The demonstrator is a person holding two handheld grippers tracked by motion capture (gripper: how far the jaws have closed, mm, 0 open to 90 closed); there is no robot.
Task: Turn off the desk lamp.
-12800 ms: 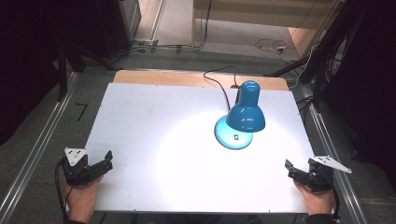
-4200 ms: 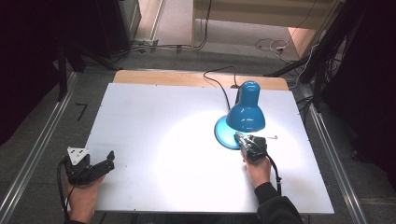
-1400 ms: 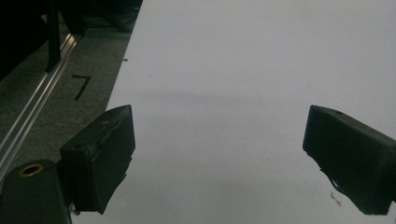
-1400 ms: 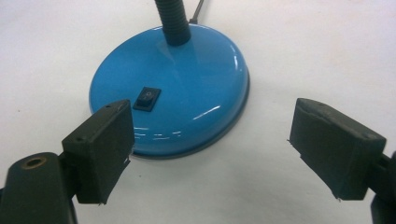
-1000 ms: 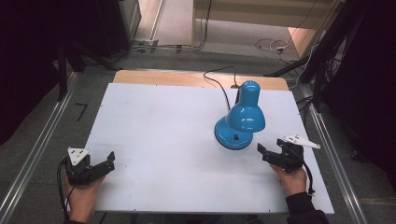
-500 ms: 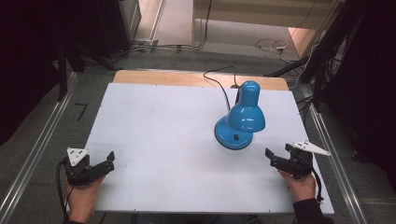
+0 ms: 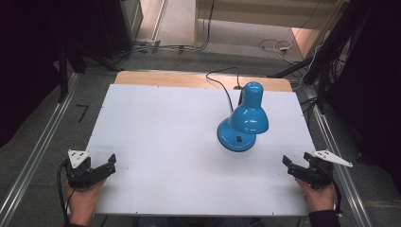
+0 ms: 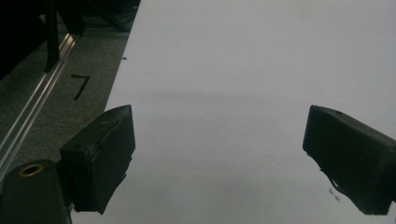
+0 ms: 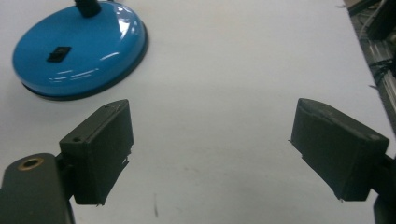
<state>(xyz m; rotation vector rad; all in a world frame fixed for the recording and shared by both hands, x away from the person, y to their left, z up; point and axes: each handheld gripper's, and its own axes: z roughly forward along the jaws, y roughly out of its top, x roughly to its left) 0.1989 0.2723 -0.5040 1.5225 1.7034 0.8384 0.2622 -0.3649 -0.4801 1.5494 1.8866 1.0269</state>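
1. From the high view: white table [image 7: 156, 142], blue lamp [image 7: 243, 124] standing right of centre toward the far side, shade tipped down over its round base, black cord [image 7: 222, 82] running off the far edge. Left gripper [image 7: 109, 165] near the front left corner, held in a hand [image 7: 82, 201], jaws apart, nothing between them. Right gripper [image 7: 289, 165] near the front right edge, held in a hand [image 7: 319, 196], jaws apart, empty, pointing left across the table. Lamp is well apart from the left gripper, nearer the right one but not touching. Grey floor [image 7: 42, 137] and a metal rail [image 7: 35, 161] to the left of the table.

2. From the left gripper view: gripper [image 8: 219, 154] with both black jaws spread wide, bare white table [image 8: 233, 70] between and beyond them. Table's edge, floor [image 8: 79, 65] and rail [image 8: 32, 107] at the left.

3. From the right gripper view: gripper [image 9: 212, 149] with jaws spread wide, nothing held. Lamp base [image 9: 79, 49] at upper left, black switch [image 9: 58, 53] on top of it, black stem rising at the top edge. Base sits beyond the left jaw, not between the jaws. White table [image 9: 243, 70] elsewhere.
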